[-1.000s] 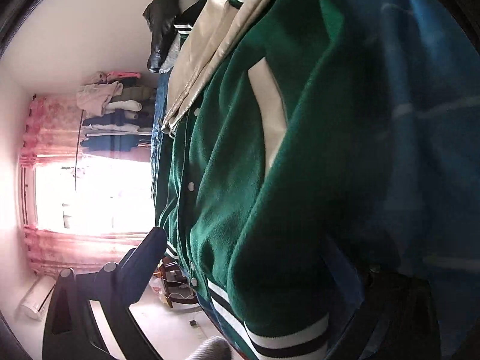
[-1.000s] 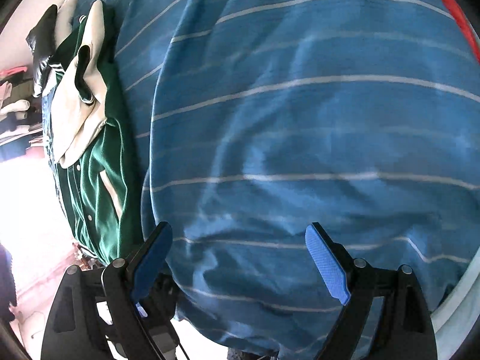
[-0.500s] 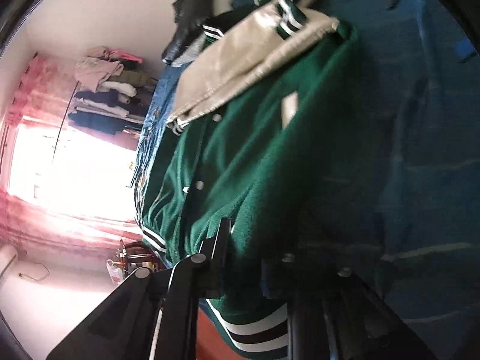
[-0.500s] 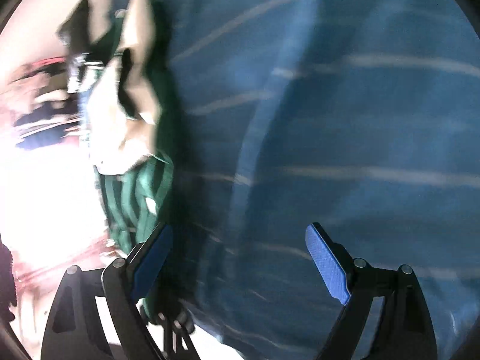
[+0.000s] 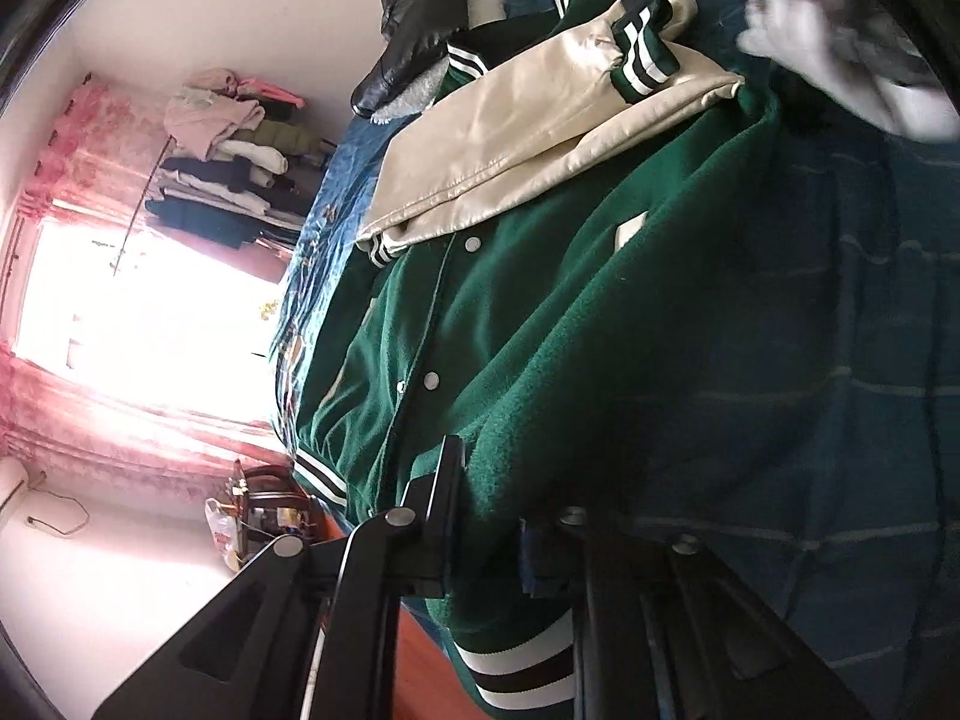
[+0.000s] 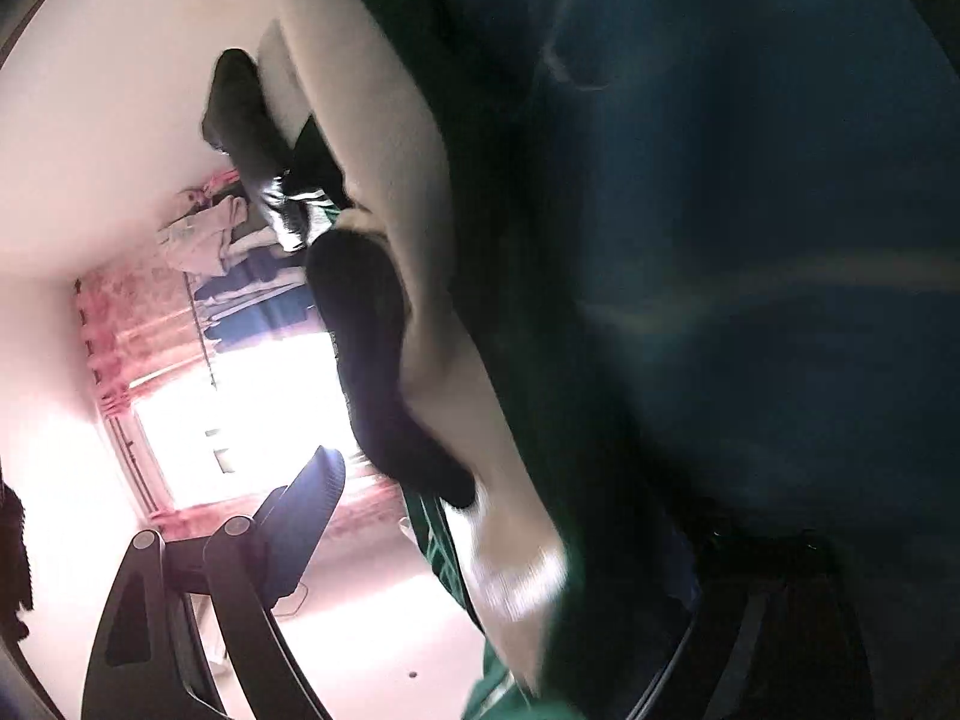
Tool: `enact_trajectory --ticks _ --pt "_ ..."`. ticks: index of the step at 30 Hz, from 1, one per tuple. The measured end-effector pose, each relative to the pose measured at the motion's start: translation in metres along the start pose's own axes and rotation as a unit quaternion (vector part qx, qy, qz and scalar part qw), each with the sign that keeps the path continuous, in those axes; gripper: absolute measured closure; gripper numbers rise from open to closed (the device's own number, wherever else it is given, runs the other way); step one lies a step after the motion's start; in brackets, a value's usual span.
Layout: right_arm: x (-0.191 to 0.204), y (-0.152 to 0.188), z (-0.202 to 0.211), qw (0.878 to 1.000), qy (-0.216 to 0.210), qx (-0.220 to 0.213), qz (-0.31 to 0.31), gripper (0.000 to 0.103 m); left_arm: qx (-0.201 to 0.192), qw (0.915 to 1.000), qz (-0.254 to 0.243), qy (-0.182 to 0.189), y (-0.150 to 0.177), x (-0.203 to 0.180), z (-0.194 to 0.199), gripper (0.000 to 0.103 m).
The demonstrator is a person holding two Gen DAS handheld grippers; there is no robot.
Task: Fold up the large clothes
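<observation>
Fleecy green jacket (image 5: 540, 360), glossy cream sleeve (image 5: 528, 150), pinched by left tool (image 5: 492, 516).

A dark green jacket (image 5: 540, 324) with cream sleeves (image 5: 516, 144) and white-and-black striped cuffs is seen on a blue bedspread (image 5: 840, 420) lined with pale stripes; beyond the jacket, pink curtains (image 5: 102, 120) are seen.

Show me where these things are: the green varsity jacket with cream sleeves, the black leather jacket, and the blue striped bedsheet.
green varsity jacket (image 5: 540, 324), left wrist view, on its green front panel.
black leather jacket (image 5: 414, 30), left wrist view, on its shiny folded body.
blue striped bedsheet (image 5: 852, 420), left wrist view, on a bare part beside the jacket.
</observation>
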State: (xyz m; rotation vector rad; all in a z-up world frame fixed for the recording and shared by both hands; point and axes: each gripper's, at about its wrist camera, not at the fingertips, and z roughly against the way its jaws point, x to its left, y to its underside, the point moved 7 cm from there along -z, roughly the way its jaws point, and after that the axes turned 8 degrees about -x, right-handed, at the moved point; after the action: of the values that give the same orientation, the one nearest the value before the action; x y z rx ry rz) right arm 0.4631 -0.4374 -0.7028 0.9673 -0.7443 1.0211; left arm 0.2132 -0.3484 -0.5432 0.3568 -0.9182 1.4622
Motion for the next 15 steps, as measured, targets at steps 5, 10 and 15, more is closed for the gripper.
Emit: enact_trajectory --ticks 5,10,15 --pt "0.019 -0.005 -0.024 0.997 0.061 -0.008 0.036 0.060 0.005 0.9998 0.014 0.016 -0.001 0.016 -0.001 0.093" --pt "0.041 0.003 -0.014 0.995 0.085 -0.023 0.052 0.076 0.007 0.9979 0.045 0.047 -0.003 0.053 -0.001 0.094" --pt "0.093 0.020 -0.001 0.982 0.148 -0.060 0.098 0.078 -0.022 0.9938 0.067 0.086 -0.011 0.107 -0.006 0.094"
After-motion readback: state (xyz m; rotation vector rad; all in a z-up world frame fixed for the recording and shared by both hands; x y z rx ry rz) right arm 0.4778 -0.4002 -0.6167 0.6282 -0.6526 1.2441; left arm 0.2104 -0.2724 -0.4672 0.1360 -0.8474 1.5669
